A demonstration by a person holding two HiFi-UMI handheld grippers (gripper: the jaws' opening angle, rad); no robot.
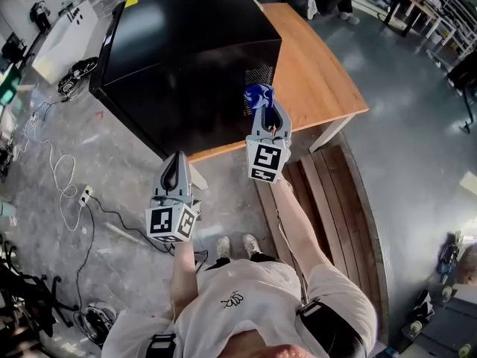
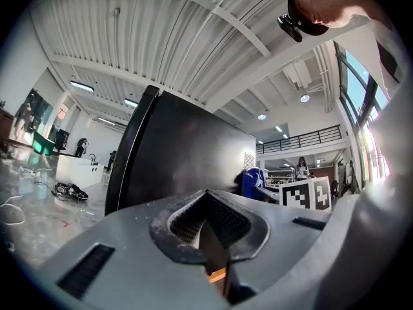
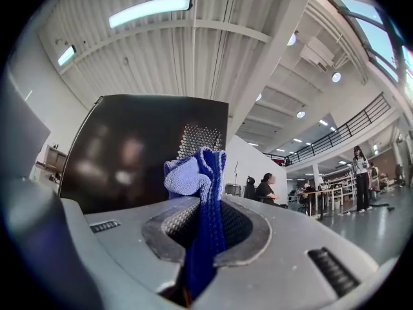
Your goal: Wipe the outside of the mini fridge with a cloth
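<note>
Plainly, the black mini fridge (image 1: 186,51) stood on the wooden table (image 1: 320,80), and everything else gathered at its near side. The right gripper (image 1: 264,110) was clamped on the blue cloth (image 1: 258,95), holding it up at the fridge's near corner, just beside the perforated vent (image 1: 258,75). Whether the cloth actually touched the panel could not be told from any view. In the right gripper view the cloth (image 3: 197,186) rose as a bunched fold out of the right gripper (image 3: 203,221); its lower part was swallowed between the jaws, and it covered part of the fridge (image 3: 122,154) behind. The left gripper (image 1: 176,164) hung off the fridge's near edge, apart from it, with its jaws pressed together on themselves. From the left gripper (image 2: 208,202), the fridge (image 2: 181,166) filled the middle, its base cut off by the gripper body, and only a scrap of cloth (image 2: 251,183) showed past its corner.
</note>
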